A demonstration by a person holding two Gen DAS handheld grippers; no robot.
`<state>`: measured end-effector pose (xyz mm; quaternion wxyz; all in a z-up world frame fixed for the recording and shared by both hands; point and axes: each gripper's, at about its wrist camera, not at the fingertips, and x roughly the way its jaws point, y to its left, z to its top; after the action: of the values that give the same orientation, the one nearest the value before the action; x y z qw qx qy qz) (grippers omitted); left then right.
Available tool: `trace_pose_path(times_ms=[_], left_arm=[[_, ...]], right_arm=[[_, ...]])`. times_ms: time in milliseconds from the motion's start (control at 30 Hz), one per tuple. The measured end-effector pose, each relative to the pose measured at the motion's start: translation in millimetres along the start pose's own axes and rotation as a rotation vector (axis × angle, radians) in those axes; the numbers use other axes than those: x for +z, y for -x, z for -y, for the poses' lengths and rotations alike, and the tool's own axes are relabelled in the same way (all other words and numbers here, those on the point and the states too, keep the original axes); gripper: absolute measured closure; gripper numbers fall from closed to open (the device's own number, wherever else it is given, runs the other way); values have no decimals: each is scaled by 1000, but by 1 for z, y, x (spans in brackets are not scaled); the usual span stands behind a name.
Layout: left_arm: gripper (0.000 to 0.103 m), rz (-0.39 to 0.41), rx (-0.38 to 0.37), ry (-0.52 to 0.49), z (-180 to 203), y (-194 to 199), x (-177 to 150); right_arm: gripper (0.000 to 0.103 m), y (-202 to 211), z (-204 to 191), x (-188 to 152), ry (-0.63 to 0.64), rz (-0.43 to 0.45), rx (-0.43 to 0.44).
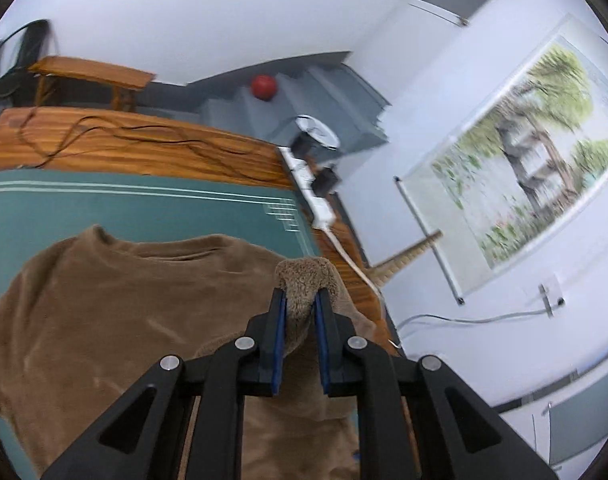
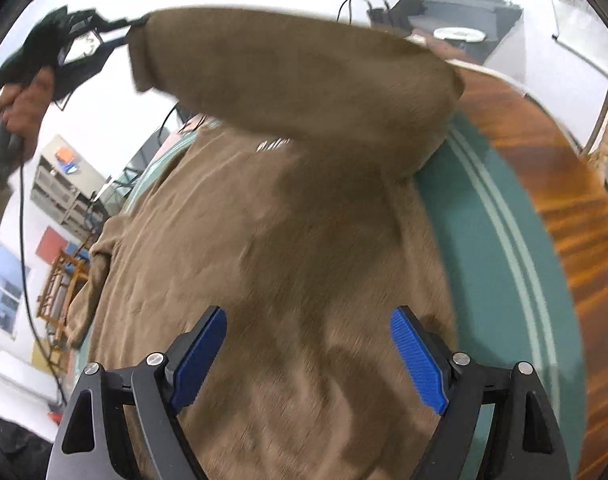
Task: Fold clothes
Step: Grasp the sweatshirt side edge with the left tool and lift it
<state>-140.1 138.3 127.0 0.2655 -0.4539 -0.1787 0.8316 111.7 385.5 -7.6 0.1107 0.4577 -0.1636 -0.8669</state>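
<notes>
A brown fleece sweater [image 1: 124,312] lies spread on the green mat [image 1: 144,196]. My left gripper [image 1: 300,296] is shut on the cuff of one sleeve [image 1: 304,280] and holds it lifted. In the right wrist view that sleeve [image 2: 288,76] hangs raised over the sweater's body [image 2: 304,280], with the left gripper [image 2: 126,30] at its end, top left. My right gripper [image 2: 308,332] is open and empty, hovering just above the sweater's body, its blue pads [image 2: 416,356] wide apart.
The mat lies on a wooden table [image 1: 144,140] with a black cable [image 1: 124,136] across it. A white power strip [image 1: 316,196] and black adapters sit at the table's right edge. A wall poster [image 1: 524,168] hangs on the right.
</notes>
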Motion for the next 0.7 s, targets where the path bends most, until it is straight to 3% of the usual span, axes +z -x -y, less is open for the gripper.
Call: trace_pose_path(times_ms=[233, 400, 700], left_arm=[[87, 50, 205, 100, -68, 18, -2], [87, 70, 272, 181, -110, 32, -4], [87, 17, 301, 223, -136, 20, -20]], right_arm=[[17, -15, 7, 39, 30, 26, -123], [17, -34, 9, 62, 54, 30, -200], [17, -68, -7, 101, 156, 26, -266]])
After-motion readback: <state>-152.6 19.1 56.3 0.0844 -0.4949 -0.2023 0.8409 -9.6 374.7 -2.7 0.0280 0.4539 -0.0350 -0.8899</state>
